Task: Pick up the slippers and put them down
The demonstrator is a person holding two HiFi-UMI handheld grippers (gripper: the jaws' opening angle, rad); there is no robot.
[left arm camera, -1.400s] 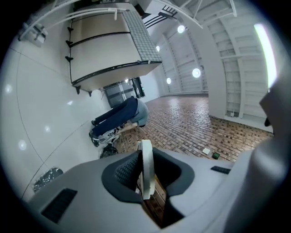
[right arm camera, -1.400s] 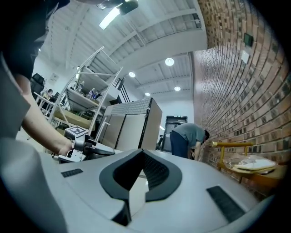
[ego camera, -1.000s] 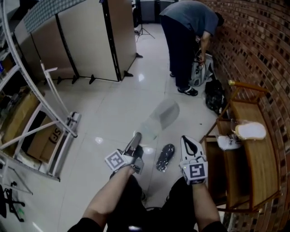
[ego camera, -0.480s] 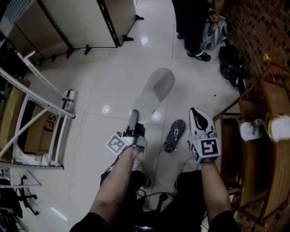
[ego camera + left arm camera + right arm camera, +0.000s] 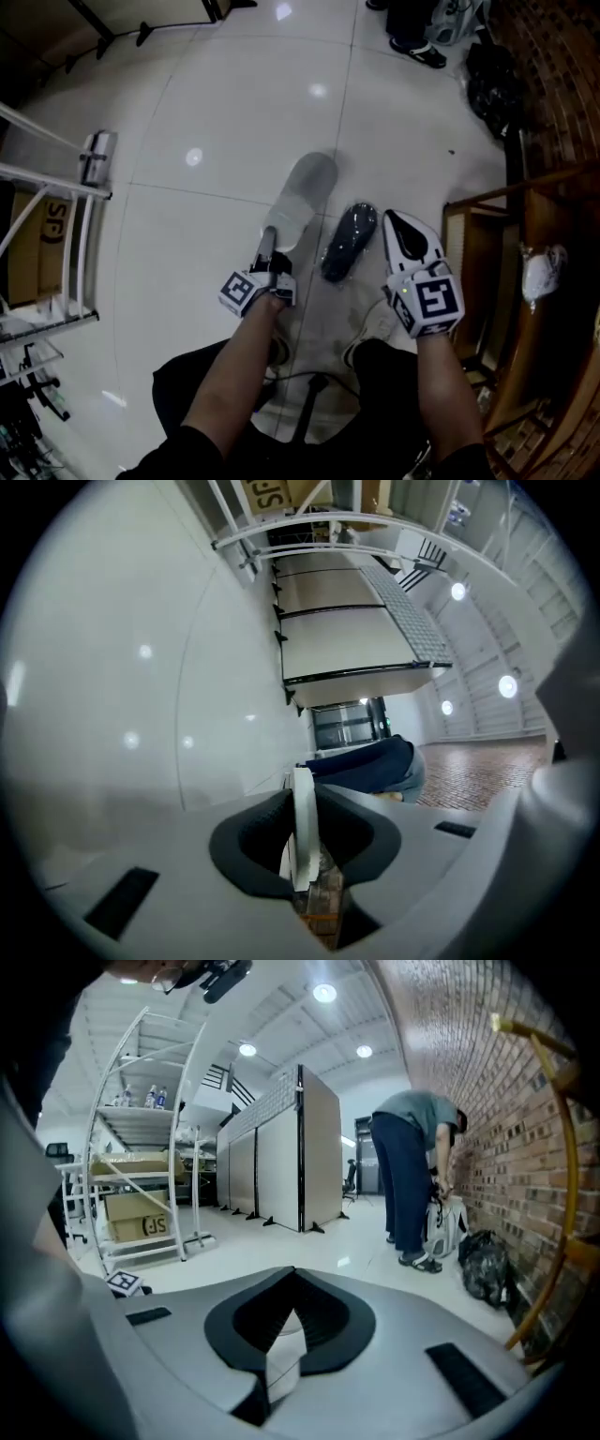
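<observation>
My left gripper (image 5: 266,247) is shut on the heel edge of a pale grey slipper (image 5: 300,197). The slipper points away from me, low over the white floor; I cannot tell whether it touches. In the left gripper view its edge (image 5: 301,808) stands as a white slab between the jaws of that gripper (image 5: 302,855). A dark shiny slipper (image 5: 349,242) lies on the floor just right of the grey one. My right gripper (image 5: 403,234) hovers close beside it on its right. In the right gripper view my right gripper (image 5: 279,1354) shows a closed white wedge and no slipper.
A wooden rack (image 5: 487,244) with a white item (image 5: 542,272) stands at the right by the brick wall. A metal shelf frame (image 5: 89,159) and a cardboard box (image 5: 23,253) are at the left. A person (image 5: 412,1176) bends over bags ahead. My shoe (image 5: 375,323) is below the grippers.
Both grippers have sunk toward the floor and the head view has dropped closer. The grey slipper, still held, has come down beside the dark slipper.
</observation>
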